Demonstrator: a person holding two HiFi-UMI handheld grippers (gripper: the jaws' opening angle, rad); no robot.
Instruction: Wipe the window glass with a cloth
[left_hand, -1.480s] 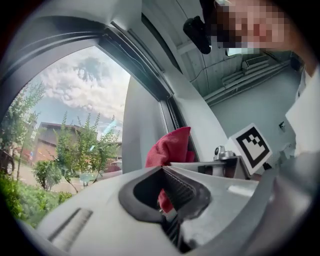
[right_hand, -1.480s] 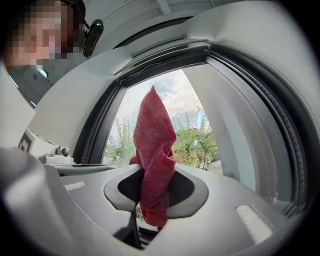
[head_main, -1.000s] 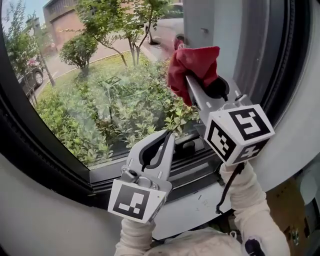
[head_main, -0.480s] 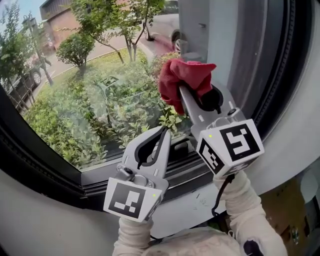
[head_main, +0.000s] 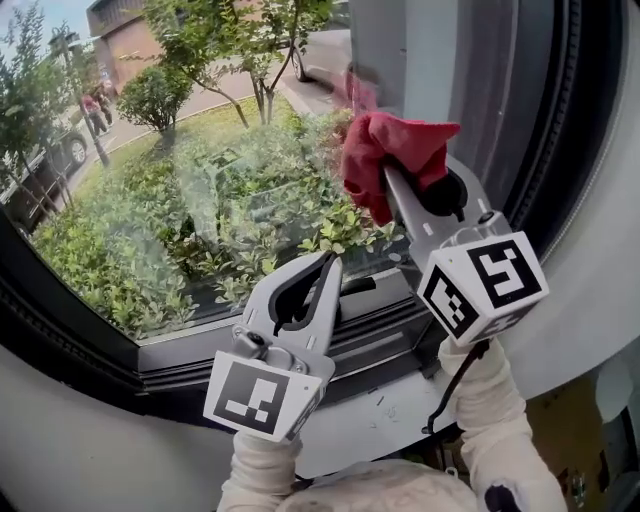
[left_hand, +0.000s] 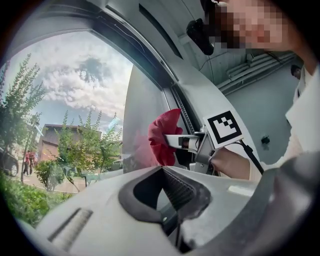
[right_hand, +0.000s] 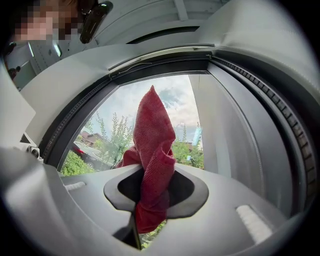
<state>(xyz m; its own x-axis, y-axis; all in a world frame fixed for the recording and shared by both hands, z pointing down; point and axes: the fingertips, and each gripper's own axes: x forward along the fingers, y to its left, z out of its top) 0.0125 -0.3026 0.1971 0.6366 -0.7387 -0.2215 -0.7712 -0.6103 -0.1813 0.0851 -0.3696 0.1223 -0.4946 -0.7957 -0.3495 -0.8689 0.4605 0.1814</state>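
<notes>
A red cloth (head_main: 392, 158) is bunched at the tip of my right gripper (head_main: 388, 180), which is shut on it and presses it to the window glass (head_main: 190, 190) near the pane's right side. In the right gripper view the cloth (right_hand: 152, 150) stands up between the jaws in front of the glass (right_hand: 120, 120). My left gripper (head_main: 325, 268) hangs lower, near the bottom frame, shut and holding nothing. From the left gripper view the cloth (left_hand: 164, 136) and the right gripper (left_hand: 176, 142) show against the glass (left_hand: 75, 110).
A dark window frame (head_main: 90, 345) runs round the pane, with a white sill (head_main: 400, 410) below. A grey pillar (head_main: 420, 50) stands at the pane's right edge. Outside are shrubs, trees, a road and parked cars.
The right gripper and cloth slid left along the glass, then back right and slightly down. The left gripper stayed almost where it was.
</notes>
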